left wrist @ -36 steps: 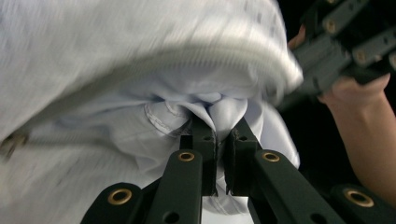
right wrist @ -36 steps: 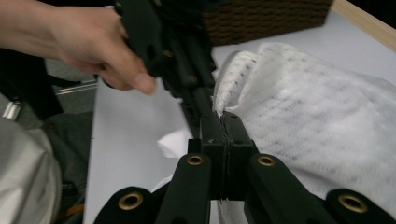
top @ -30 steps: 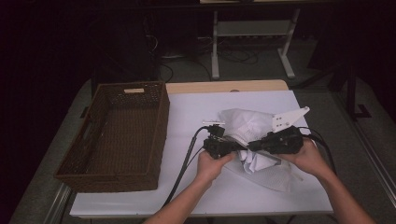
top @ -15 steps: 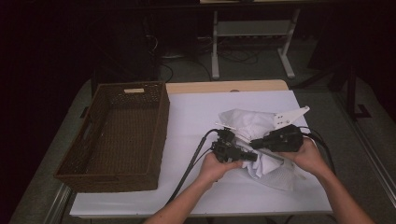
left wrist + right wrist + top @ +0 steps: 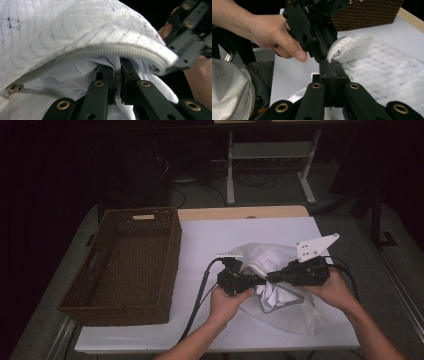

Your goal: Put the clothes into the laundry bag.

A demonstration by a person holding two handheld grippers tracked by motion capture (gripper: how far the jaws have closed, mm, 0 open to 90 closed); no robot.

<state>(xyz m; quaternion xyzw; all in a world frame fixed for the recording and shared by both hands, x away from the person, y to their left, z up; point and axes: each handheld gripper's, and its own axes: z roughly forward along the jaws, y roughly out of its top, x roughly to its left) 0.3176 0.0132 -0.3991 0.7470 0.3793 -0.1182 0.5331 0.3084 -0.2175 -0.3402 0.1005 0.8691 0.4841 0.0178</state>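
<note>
You held both grippers over the white mesh bag (image 5: 280, 312) on the tabletop (image 5: 210, 240), their fingers meeting at its bunched cloth; the wicker basket (image 5: 125, 265) sat well off beyond your left gripper (image 5: 255, 281).

Both grippers (image 5: 252, 279) (image 5: 272, 276) clamped (tips nearly meeting)

White-topped table (image 5: 210, 245) with a wicker basket (image 5: 125, 265) at left, mesh bag (image 5: 295, 315) at right.
</note>
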